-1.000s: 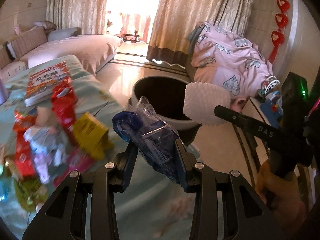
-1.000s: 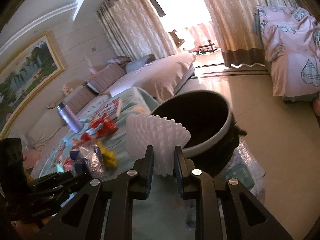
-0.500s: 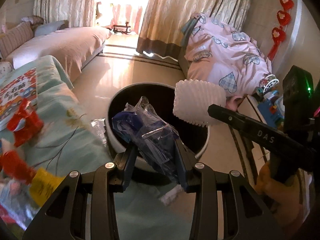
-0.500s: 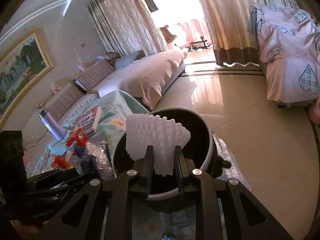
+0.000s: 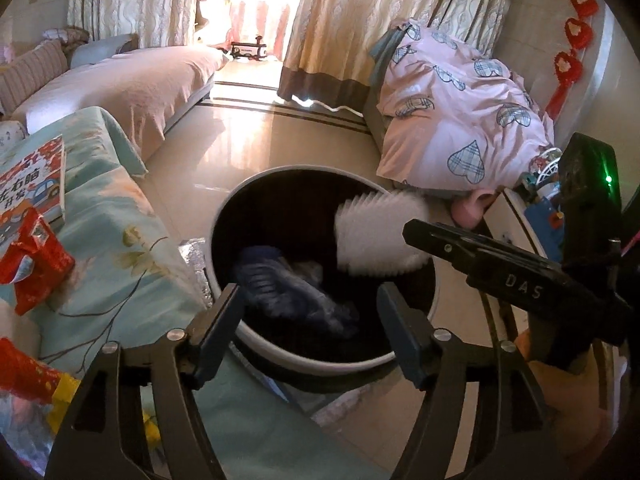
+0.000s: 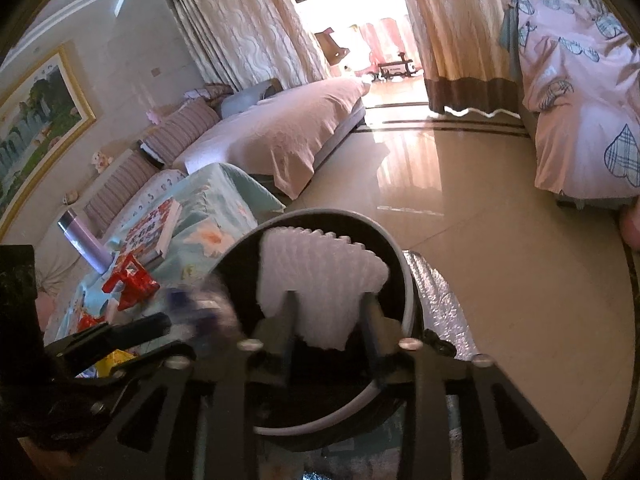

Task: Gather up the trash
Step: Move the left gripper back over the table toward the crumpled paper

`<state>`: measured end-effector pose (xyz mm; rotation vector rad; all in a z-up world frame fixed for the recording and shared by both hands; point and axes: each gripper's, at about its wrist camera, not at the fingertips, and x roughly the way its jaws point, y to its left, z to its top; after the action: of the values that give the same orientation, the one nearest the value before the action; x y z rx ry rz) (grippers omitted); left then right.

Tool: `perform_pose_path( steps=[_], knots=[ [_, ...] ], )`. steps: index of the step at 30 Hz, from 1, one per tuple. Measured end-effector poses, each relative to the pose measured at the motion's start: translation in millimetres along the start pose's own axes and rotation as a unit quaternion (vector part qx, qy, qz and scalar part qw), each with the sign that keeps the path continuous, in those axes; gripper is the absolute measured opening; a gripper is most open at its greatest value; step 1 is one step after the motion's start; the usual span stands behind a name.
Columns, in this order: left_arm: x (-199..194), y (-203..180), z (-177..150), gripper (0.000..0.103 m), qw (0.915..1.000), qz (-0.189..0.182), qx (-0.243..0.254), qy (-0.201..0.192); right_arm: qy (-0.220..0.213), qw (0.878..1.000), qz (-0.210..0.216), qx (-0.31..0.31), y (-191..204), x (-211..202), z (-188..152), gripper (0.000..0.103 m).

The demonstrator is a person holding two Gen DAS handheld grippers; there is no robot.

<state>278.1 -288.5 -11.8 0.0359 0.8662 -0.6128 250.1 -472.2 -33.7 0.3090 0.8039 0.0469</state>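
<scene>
A round dark trash bin (image 5: 224, 216) with a pale rim stands on the floor beside the table; it also shows in the right wrist view (image 6: 406, 280). My left gripper (image 5: 310, 308) is open above the bin's near rim. A blue and clear plastic bag (image 5: 296, 292), blurred, falls into the bin just beyond its fingers. My right gripper (image 6: 328, 312) is open over the bin; white foam netting (image 6: 320, 280) sits loose between its fingers, blurred. The netting also shows in the left wrist view (image 5: 376, 236).
A table with a teal floral cloth (image 5: 108, 216) lies at left, with red wrappers (image 5: 32, 256), a book (image 5: 28, 184) and a purple bottle (image 6: 82, 240). A sofa (image 5: 132, 80) stands behind. A pink quilt (image 5: 456, 108) is at right. Silver foil (image 6: 440, 304) lies by the bin.
Both grippers moved over the bin and opened. The plastic bag left the left fingers and drops into the bin. The netting is freed from the right fingers.
</scene>
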Motion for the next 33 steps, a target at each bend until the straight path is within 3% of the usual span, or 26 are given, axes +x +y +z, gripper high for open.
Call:
perform_pose_path(
  steps=[5, 13, 25, 33],
  knots=[
    [-15, 7, -12, 0.072, 0.9999, -0.001, -0.012, -0.007, -0.012, 1.000, 0.009, 0.010, 1, -9, 0, 0.059],
    [-51, 20, -49, 0.073, 0.9993, 0.003, -0.030, -0.021, -0.040, 0.999, 0.031, 0.006, 26, -37, -18, 0.082],
    [-104, 70, -110, 0.073, 0.9953, 0.049, -0.074, -0.039, -0.033, 0.998, 0.058, -0.011, 81, -50, -71, 0.096],
    [-127, 105, -134, 0.073, 0.9899, 0.085, -0.099, -0.056, -0.021, 0.996, 0.077, -0.029, 115, -45, -98, 0.098]
  ],
)
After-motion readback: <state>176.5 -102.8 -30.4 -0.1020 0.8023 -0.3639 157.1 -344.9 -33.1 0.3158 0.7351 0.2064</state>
